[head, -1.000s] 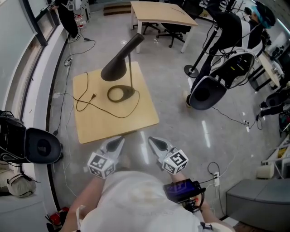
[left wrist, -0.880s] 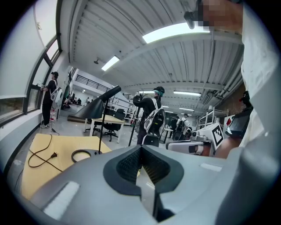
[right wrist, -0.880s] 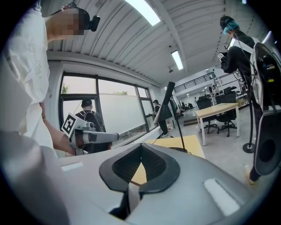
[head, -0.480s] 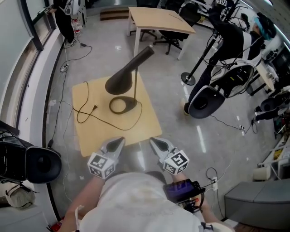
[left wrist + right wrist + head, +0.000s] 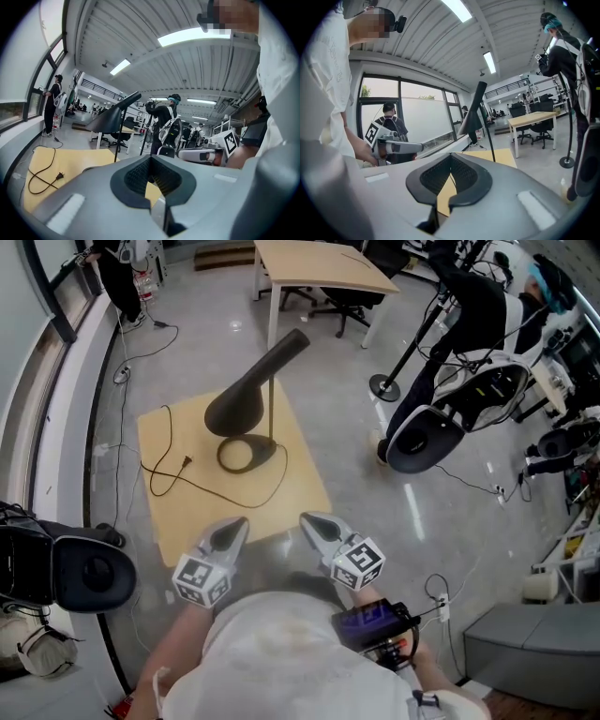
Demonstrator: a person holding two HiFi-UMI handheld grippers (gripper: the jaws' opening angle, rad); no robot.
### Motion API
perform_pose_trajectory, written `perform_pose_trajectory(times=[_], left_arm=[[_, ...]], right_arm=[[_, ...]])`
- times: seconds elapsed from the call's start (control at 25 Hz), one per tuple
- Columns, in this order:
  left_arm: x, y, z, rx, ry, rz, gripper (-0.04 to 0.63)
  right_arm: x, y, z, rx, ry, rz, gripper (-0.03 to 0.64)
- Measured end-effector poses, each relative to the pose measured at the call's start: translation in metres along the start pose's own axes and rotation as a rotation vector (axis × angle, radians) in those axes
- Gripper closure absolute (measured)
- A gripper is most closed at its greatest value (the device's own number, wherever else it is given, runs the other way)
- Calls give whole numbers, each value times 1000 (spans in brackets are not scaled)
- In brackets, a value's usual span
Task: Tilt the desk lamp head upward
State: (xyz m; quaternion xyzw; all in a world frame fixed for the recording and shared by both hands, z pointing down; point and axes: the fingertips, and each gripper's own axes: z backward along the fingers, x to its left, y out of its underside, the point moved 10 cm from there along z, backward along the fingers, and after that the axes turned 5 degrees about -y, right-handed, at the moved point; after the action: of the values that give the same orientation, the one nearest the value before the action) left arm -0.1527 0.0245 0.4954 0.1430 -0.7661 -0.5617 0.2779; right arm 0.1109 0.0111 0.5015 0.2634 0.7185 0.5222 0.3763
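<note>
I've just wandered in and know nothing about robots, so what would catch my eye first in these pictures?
First, the dark desk lamp with its long cone-shaped head, standing on a small wooden table in the middle of a grey floor, its cord lying loose on the tabletop. Then, at the bottom of the head view, the left gripper and right gripper, jaws shut and empty, near the table's closest edge.

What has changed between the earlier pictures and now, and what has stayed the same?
The person has come slightly closer: the left tongs and right tongs now reach the near edge of the table. Nothing was taken hold of or let go. Both tongs stay shut and empty; the desk lamp, its head sloping down, and its cord lie as before.
</note>
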Motion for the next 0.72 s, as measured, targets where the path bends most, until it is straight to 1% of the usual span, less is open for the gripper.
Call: perform_pose_trajectory(times=[0.16, 0.48, 0.72], left_arm=[[3, -6, -18, 7, -41, 5, 594], [4, -25, -69, -6, -118, 7, 594], [-3, -35, -108, -9, -167, 10, 594]], right_arm=[[-26, -1, -13, 4, -39, -16, 603], [-92, -29, -36, -15, -131, 10, 603], [-138, -39, -41, -2, -191, 27, 603]])
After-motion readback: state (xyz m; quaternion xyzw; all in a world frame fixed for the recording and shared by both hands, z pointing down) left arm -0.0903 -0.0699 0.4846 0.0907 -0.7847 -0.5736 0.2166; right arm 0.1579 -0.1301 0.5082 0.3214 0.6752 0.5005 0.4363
